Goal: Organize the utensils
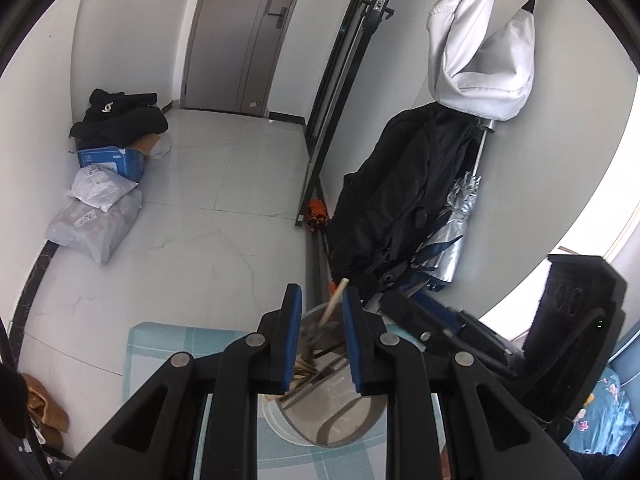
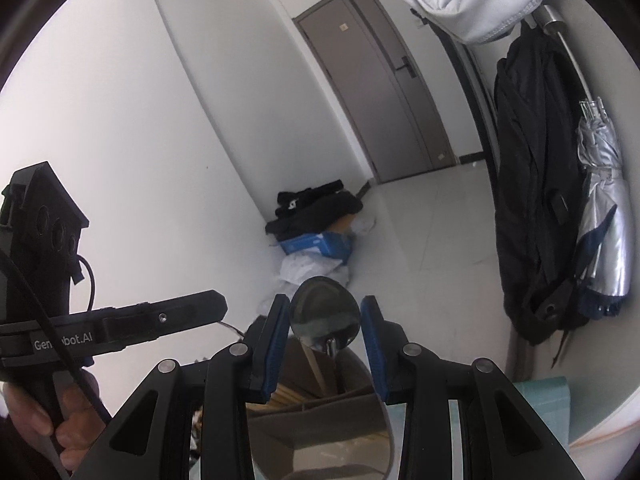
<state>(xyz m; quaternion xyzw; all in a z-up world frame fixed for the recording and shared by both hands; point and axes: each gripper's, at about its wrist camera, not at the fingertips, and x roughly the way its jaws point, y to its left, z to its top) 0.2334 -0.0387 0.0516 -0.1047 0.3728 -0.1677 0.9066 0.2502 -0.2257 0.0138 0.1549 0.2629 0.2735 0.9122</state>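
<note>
A shiny metal utensil holder stands on a light blue checked cloth, with several wooden sticks and metal utensils inside. My left gripper is open, its blue pads on either side of the holder's mouth, touching nothing that I can see. My right gripper is open above the same holder. A metal spoon stands bowl-up between its pads, apart from both. The other gripper's body shows in the left wrist view and in the right wrist view.
Black jacket and silver umbrella hang on the right wall under a white bag. Parcels and a blue box sit on the tiled floor at left. A grey door is beyond.
</note>
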